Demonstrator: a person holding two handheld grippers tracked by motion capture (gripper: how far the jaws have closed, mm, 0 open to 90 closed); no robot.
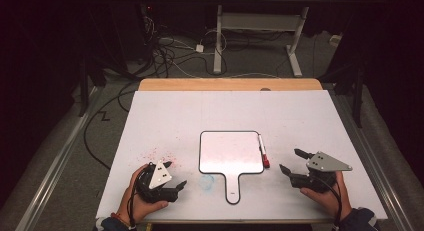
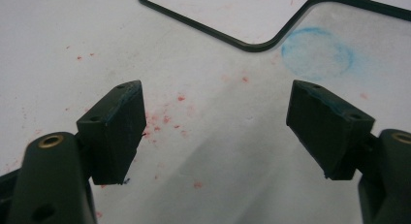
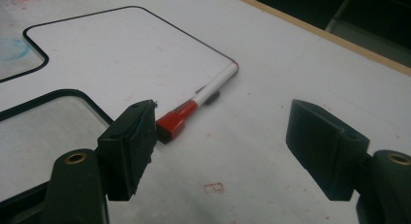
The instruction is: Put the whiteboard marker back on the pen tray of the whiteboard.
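Observation:
A small white handheld whiteboard (image 1: 231, 152) with a black rim lies flat at the table's middle, its handle (image 1: 233, 190) pointing toward the near edge. A white marker with a red cap (image 1: 263, 151) lies along the board's right edge; in the right gripper view the marker (image 3: 198, 105) sits just beyond the left jaw, not between the pads. My right gripper (image 1: 291, 161) rests to the right of the marker, open and holding nothing. My left gripper (image 1: 176, 174) sits left of the handle, open over bare table with red specks. The board's rim (image 2: 252, 44) shows in the left gripper view.
The white table sheet (image 1: 170, 116) carries red marker specks (image 1: 157, 155) at the near left and a faint blue ring (image 1: 207, 181) beside the board's handle. A wooden table edge (image 1: 230, 84) runs along the back. Cables and desk legs lie on the floor beyond.

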